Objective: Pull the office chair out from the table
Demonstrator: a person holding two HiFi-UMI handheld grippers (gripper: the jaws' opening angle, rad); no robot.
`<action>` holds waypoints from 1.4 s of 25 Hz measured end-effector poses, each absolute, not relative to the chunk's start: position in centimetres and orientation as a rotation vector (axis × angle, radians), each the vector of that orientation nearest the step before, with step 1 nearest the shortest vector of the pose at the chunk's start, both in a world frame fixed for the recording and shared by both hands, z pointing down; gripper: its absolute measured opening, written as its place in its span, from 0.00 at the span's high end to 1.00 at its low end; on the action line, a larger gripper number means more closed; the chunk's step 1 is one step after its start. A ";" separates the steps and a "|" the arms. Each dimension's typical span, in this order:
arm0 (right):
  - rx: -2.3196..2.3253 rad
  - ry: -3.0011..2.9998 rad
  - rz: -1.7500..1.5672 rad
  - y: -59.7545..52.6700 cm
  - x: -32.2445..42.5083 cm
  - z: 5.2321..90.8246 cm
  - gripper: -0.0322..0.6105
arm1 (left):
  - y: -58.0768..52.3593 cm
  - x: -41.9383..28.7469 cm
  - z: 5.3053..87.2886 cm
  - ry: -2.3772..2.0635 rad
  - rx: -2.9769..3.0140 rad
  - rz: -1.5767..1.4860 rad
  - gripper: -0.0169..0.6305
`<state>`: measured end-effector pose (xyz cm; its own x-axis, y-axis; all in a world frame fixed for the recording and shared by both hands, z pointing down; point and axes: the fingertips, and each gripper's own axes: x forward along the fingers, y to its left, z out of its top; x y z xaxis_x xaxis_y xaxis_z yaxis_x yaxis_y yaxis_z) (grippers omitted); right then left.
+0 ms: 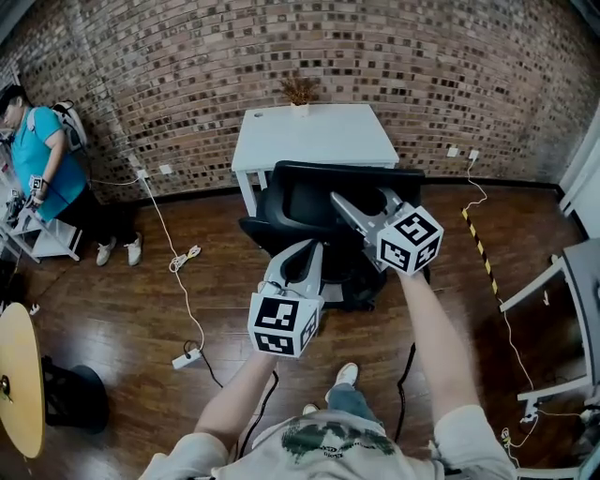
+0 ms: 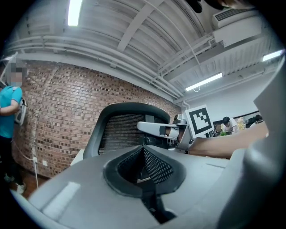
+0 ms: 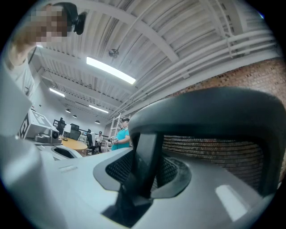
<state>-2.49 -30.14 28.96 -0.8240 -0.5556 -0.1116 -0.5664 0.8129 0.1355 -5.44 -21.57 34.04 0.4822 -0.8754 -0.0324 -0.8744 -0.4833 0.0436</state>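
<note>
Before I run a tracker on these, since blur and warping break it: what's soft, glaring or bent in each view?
Head view: sharp, but the brick wall bows and corners darken. Left gripper view: chair crisp, the near left gripper soft, strip light blown out. Right gripper view: the chair looms close as a soft dark mass; a ceiling lamp glares.

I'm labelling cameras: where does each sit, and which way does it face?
Head view: on the head, steeply down at the office chair; left gripper, right gripper, forearms show.
Left gripper view: along its jaws toward the chair's back; right gripper shows.
Right gripper view: along its jaws, clamped on the chair's strut.
Shared: chair, brick wall.
</note>
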 end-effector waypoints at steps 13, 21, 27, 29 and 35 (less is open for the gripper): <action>-0.916 2.939 0.222 -23.4 -3.8 29.4 0.76 | -16.6 -5.6 33.4 -1.591 2.679 -0.132 0.95; -0.903 2.946 0.219 -20.8 -4.0 29.7 0.77 | -14.0 -5.2 33.5 -1.648 2.643 -0.154 0.95; -0.884 2.959 0.203 -19.2 -4.2 29.8 0.77 | -11.8 -5.0 33.5 -1.711 2.612 -0.157 0.95; -0.889 2.961 0.192 -18.6 -4.1 29.9 0.77 | -11.1 -4.8 33.7 -1.727 2.599 -0.160 0.95; -0.901 2.964 0.189 -17.4 -4.4 29.9 0.77 | -9.3 -4.9 34.1 -1.767 2.564 -0.166 0.95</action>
